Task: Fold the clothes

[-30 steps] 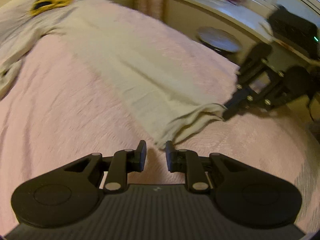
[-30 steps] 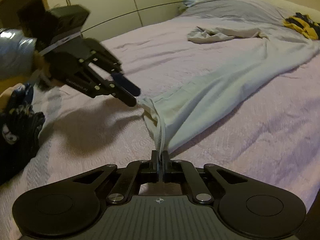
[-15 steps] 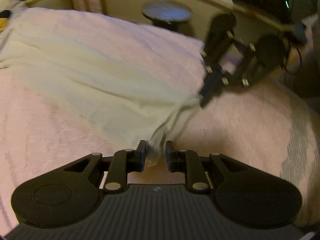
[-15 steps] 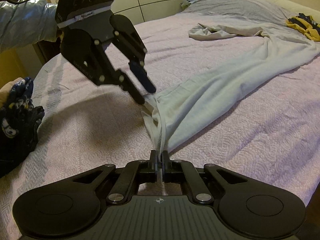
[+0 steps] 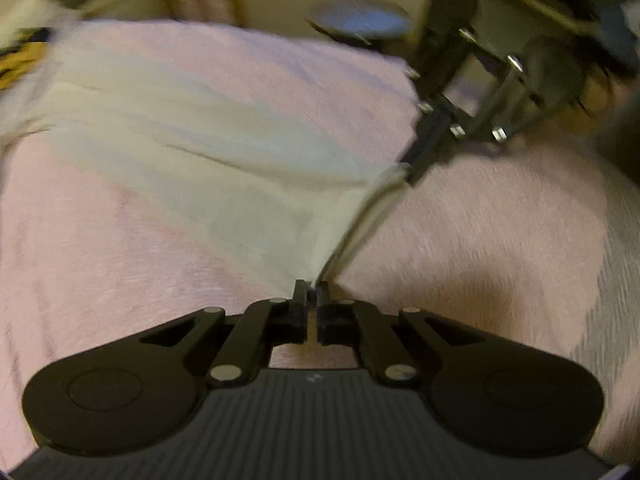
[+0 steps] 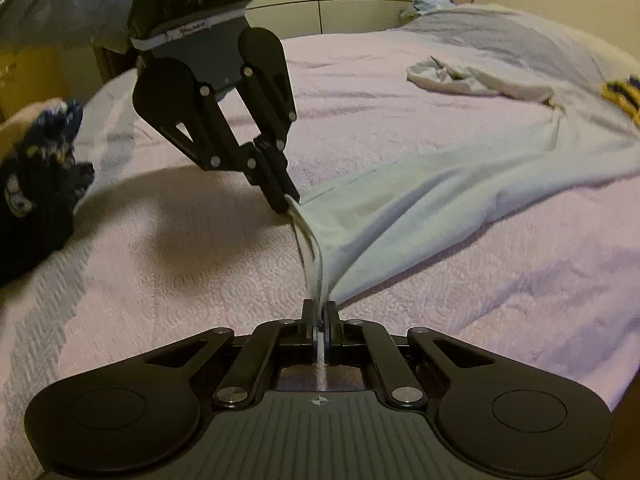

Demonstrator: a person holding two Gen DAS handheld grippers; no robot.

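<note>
Both tools are matte black. The right gripper (image 6: 319,312) has two narrow flat fingers on paired link bars, each bar pinned with round silver screws. Behind them sit two broad rounded lobes with an embossed circle apiece, and between the lobes a dark ribbed plate bearing a small white crosshair mark. The left gripper (image 6: 285,199), seen just beyond those fingers, shows the same linkage with triangular cut-outs, plus a boxy black housing on top (a pale band with tiny lettering, too small to read, wraps its base). Beside that housing is a shiny, silvery padded sleeve (image 6: 60,4).
</note>
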